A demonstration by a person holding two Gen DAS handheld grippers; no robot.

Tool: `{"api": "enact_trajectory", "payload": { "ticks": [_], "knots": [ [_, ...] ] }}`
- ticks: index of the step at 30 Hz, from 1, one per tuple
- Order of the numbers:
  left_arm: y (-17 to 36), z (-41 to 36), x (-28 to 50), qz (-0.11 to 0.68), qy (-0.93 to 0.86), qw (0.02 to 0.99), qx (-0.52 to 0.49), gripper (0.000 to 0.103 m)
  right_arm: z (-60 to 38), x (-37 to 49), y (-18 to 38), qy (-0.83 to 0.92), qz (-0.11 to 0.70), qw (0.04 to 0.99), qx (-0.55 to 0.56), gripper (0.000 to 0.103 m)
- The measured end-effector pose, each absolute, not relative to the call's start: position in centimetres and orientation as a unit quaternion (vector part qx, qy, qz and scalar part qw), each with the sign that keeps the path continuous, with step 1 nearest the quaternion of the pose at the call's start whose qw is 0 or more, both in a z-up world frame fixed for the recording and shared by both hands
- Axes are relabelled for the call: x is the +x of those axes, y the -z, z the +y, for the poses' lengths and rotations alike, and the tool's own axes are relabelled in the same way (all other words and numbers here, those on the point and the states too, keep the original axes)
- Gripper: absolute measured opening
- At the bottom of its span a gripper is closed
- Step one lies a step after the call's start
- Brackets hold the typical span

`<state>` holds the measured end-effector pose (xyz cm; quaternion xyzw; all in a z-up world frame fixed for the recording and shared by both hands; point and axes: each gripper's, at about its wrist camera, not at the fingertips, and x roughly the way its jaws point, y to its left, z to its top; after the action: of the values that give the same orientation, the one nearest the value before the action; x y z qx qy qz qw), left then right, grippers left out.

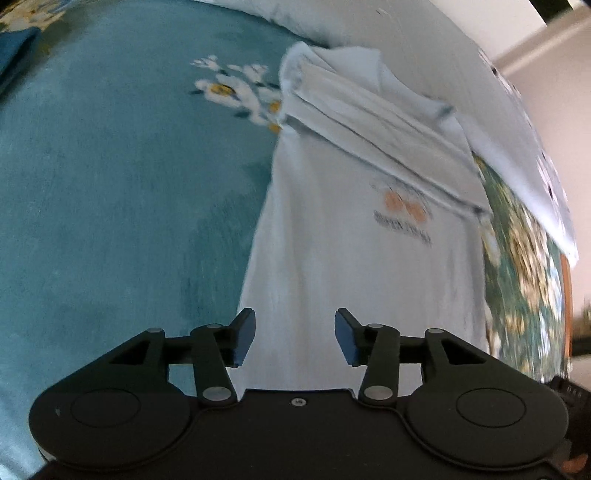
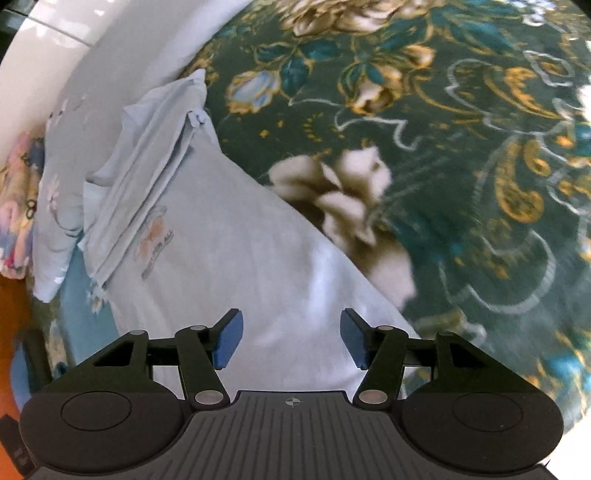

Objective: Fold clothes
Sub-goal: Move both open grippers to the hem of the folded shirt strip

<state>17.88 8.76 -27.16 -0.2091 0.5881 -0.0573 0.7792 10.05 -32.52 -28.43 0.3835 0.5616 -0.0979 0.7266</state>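
Both claws stood apart and empty over the shirt (image 1: 354,266).
I couldn't read its blurred chest print; the left claw (image 1: 294,336) saw teal bedspread (image 1: 110,192), the right claw (image 2: 291,339) a floral one (image 2: 461,155).

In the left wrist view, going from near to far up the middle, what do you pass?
Left tool, open with nothing between its pads → plain body of the light blue shirt → orange logo print → folded-over sleeve and collar → pale pillow.
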Motion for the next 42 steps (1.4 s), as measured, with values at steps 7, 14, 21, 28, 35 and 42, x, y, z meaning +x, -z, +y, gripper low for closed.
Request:
{"api": "enact_trajectory", "payload": {
  "ticks": [7, 14, 21, 28, 35, 42],
  "knots": [
    [24.0, 8.7, 15.1, 0.588, 0.048, 0.785, -0.188, 0.053, -31.9, 7.1, 25.1, 0.087, 0.565, 0.742, 0.351, 0.065],
    [19.0, 7.0, 9.4, 0.542, -0.010, 0.810, -0.225, 0.057, -33.5, 6.5, 21.5, 0.011, 0.558, 0.765, 0.322, 0.065],
    [13.4, 2.1, 4.6, 0.479, -0.018, 0.844, -0.239, 0.072, -36.6, 4.5, 16.9, -0.062, 0.528, 0.799, 0.281, 0.071],
    [9.0, 0.0, 1.0, 0.412, -0.023, 0.880, -0.236, 0.084, -38.2, 3.2, 15.0, -0.086, 0.513, 0.811, 0.268, 0.073],
    [6.9, 0.1, -1.4, 0.374, -0.038, 0.893, -0.247, 0.093, -37.4, 1.9, 13.3, -0.129, 0.493, 0.823, 0.251, 0.089],
    [6.3, -0.2, -3.6, 0.358, -0.048, 0.904, -0.230, 0.099, -36.5, 1.0, 13.9, -0.159, 0.513, 0.808, 0.241, 0.103]
  ]
}}
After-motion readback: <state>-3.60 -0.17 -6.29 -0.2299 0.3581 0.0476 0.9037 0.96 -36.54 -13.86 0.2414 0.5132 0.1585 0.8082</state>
